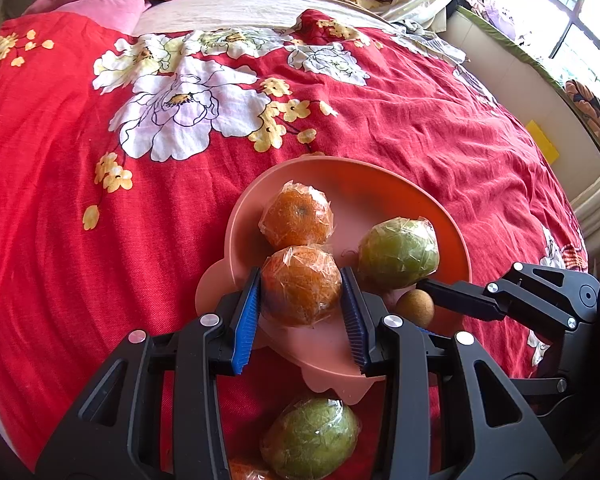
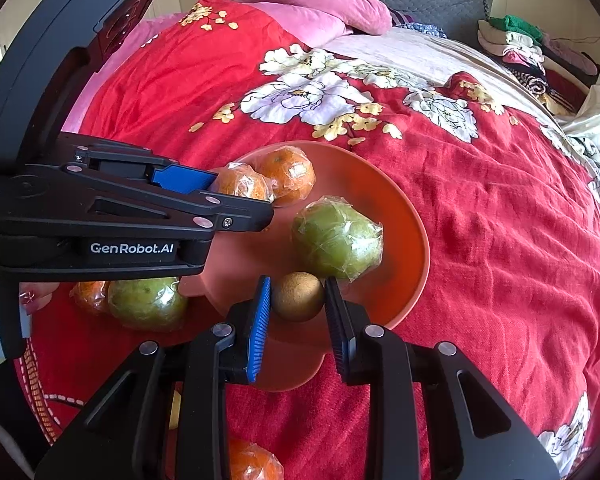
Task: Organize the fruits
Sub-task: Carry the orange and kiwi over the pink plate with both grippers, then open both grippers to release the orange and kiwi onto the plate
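Note:
My left gripper (image 1: 300, 272) is shut on a plastic-wrapped orange (image 1: 300, 292), held over the near edge of the pink plate (image 1: 380, 180). On the plate lie a second wrapped orange (image 1: 296, 216) and a wrapped green fruit (image 1: 398, 252). My right gripper (image 2: 298, 280) is shut on a small brown round fruit (image 2: 298, 298) at the plate's (image 2: 416, 240) near rim, just in front of the green fruit (image 2: 336, 236). In the right wrist view the left gripper (image 2: 242, 196) comes in from the left with its orange (image 2: 242, 182).
Off the plate, another wrapped green fruit (image 2: 146, 304) and an orange (image 2: 90, 296) lie on the red flowered bedspread (image 2: 500, 220), with one more orange (image 2: 252, 460) under my right gripper. Pink pillows (image 2: 320, 4) and piled clothes (image 2: 516, 44) are at the far end. The bed's edge (image 1: 560, 184) runs along the right.

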Tool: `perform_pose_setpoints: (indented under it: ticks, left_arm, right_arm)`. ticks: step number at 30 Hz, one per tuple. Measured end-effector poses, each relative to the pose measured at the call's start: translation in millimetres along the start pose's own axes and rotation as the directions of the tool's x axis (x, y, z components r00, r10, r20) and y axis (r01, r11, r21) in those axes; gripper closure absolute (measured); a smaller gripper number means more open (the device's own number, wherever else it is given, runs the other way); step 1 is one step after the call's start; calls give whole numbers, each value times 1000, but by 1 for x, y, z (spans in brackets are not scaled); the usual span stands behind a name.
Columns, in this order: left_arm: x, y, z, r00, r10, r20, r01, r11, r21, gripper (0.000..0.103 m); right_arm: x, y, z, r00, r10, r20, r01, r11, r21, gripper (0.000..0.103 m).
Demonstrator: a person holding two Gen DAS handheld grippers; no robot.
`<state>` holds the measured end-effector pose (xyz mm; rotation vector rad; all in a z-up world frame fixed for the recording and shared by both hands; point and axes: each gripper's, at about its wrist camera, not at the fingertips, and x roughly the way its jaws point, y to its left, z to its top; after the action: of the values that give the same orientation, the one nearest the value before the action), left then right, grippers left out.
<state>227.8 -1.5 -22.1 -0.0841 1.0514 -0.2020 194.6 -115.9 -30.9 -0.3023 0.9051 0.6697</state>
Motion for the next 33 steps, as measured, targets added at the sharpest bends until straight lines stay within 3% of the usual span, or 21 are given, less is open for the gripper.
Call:
perform_pose_setpoints:
  ticks: [16, 33]
  left_arm:
    - [1, -1, 0, 1000, 3, -4, -3, 1000, 2, 73]
    - [2, -3, -3, 1000, -3, -6, 3, 1000, 1, 72]
  right_arm:
    - [-18, -2, -5, 1000, 2, 24, -3, 1000, 14, 60]
    - [-26, -1, -5, 999, 0, 36, 0, 1000, 18, 54]
